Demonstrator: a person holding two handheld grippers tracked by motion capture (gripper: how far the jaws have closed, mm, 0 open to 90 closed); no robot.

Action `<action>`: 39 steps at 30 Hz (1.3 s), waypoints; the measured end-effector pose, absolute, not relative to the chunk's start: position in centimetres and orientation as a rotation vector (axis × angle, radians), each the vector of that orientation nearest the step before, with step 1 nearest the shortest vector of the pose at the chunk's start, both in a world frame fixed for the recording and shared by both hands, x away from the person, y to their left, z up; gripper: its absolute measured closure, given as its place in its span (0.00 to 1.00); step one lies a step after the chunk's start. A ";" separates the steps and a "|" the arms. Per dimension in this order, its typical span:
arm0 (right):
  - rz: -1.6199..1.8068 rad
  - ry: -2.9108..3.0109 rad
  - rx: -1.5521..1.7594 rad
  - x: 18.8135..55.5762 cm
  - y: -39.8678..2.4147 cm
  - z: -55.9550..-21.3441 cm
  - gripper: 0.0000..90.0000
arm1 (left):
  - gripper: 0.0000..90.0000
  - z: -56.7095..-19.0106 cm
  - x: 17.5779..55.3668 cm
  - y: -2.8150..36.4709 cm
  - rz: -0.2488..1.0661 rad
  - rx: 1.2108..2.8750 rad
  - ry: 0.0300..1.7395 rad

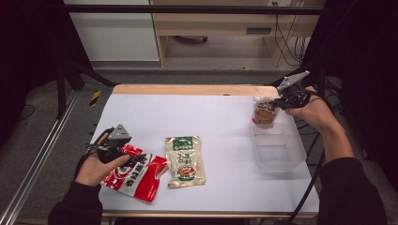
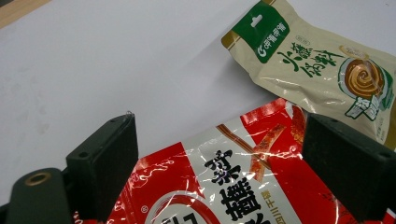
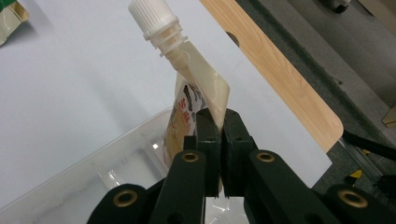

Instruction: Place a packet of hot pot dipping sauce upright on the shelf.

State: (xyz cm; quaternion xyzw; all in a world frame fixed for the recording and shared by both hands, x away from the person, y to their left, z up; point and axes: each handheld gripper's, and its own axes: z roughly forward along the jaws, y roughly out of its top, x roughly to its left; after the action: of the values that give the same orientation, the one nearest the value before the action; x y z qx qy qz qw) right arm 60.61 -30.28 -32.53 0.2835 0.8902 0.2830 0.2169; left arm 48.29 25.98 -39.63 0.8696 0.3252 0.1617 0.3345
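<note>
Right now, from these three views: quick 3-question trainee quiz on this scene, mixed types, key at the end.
1. True or false: the right tool is shut on the spouted pouch.
2. The left tool has its jaws either side of which packet? A) red packet B) beige packet
3. What container is under the spouted pouch?

Key: 1 true. 2 A; the jaws stand open. 3 The clear plastic bin.

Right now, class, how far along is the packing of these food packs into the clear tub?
Done: nothing lies in the clear tub yet. In hand: the right gripper is clamped on the spouted pouch, held at the tub's far end. The left gripper has open jaws around the red packet, not gripping. Left: the red packet and the beige packet on the table.
</note>
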 end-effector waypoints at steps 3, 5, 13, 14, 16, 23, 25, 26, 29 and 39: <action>0.782 2.470 0.781 60.6 -30.2 -32.9 0.98 | 0.12 -39.6 48.3 26.0 0.421 2.270 0.849; 0.791 2.479 0.783 60.6 -30.0 -33.3 0.98 | 0.12 -39.7 48.3 26.0 0.420 2.270 0.850; 0.801 2.500 0.794 60.8 -30.2 -34.7 0.98 | 0.12 -39.7 48.3 25.9 0.417 2.273 0.848; 0.822 2.493 0.801 60.8 -30.3 -34.8 0.98 | 0.12 -39.7 48.3 25.9 0.416 2.273 0.848; 0.832 2.486 0.806 60.7 -30.4 -34.9 0.98 | 0.12 -39.7 48.3 25.8 0.417 2.272 0.846; 0.830 2.465 0.859 60.7 -31.2 -35.2 0.93 | 0.12 -39.7 48.2 25.9 0.418 2.274 0.848; 0.824 2.466 0.886 60.7 -31.4 -35.2 0.89 | 0.12 -39.7 48.2 25.9 0.416 2.274 0.848; 0.831 2.463 0.894 60.7 -31.4 -35.3 0.88 | 0.12 -39.6 48.2 26.0 0.416 2.274 0.847; 0.842 2.463 0.915 60.6 -31.4 -35.3 0.82 | 0.12 -39.6 48.2 26.0 0.419 2.270 0.850; 0.828 2.395 0.992 59.9 -31.4 -34.9 0.53 | 0.12 -39.5 48.2 26.1 0.423 2.267 0.851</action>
State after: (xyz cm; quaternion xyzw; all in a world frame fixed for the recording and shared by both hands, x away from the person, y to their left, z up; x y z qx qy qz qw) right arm 59.88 -31.42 -34.92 0.3564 0.8608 0.2975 0.2087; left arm 48.19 26.15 -39.52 0.8690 0.3262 0.1622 0.3349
